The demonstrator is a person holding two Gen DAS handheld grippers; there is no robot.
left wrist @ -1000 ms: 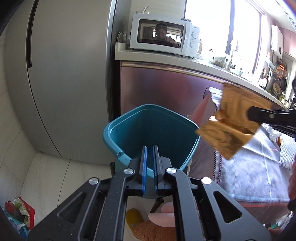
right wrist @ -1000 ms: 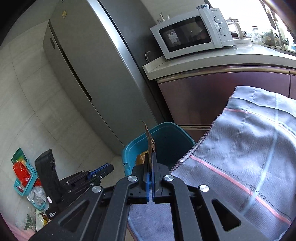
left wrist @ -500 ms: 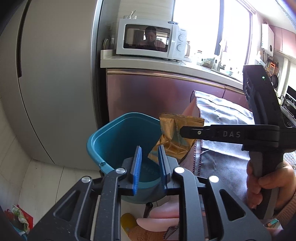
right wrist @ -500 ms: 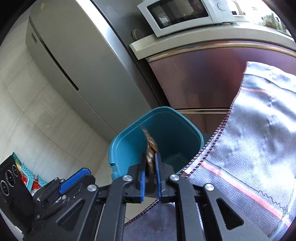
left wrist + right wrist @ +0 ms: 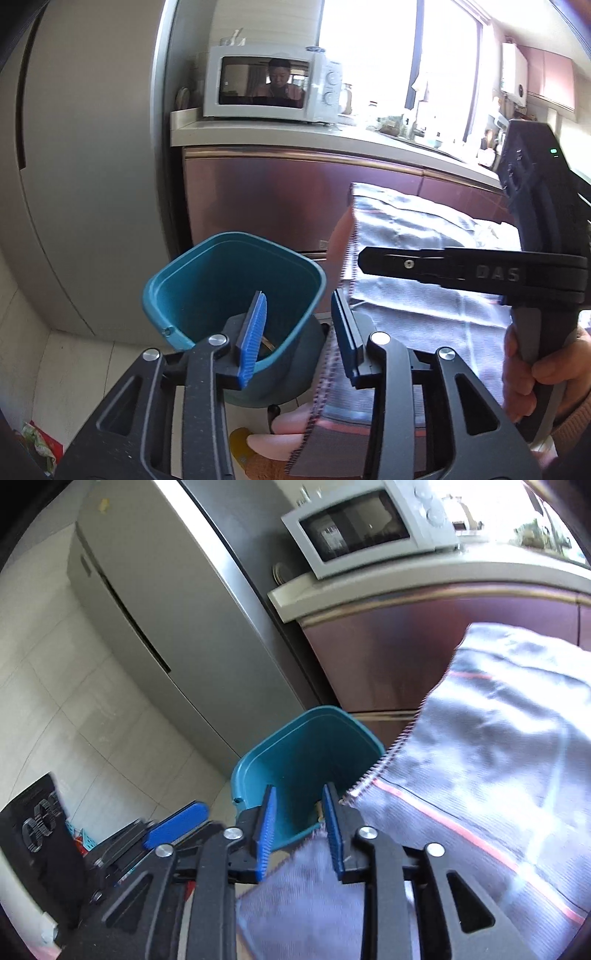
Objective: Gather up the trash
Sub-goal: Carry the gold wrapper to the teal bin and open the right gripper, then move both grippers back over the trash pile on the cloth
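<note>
- Left wrist view: the left gripper [image 5: 299,325] sits at lower centre, its 2 blue pads spread with nothing between them; the jaws have just been opening
- Behind it at centre stands the teal bin [image 5: 229,291], open top; a scrap of brown wrapper [image 5: 266,345] shows low inside, by the left pad
- The right gripper [image 5: 364,260] reaches in from the right edge, held by a hand [image 5: 535,373], above a grey cloth [image 5: 413,306]
- A microwave [image 5: 273,88] is at upper centre, a fridge [image 5: 92,166] at left
- Right wrist view: the right gripper [image 5: 301,819] at lower centre is spread and empty, jaws just opened
- The bin [image 5: 306,760] lies right behind it; a bit of wrapper [image 5: 320,812] shows inside near the right pad
- The cloth [image 5: 498,757] fills the right side, blurred
</note>
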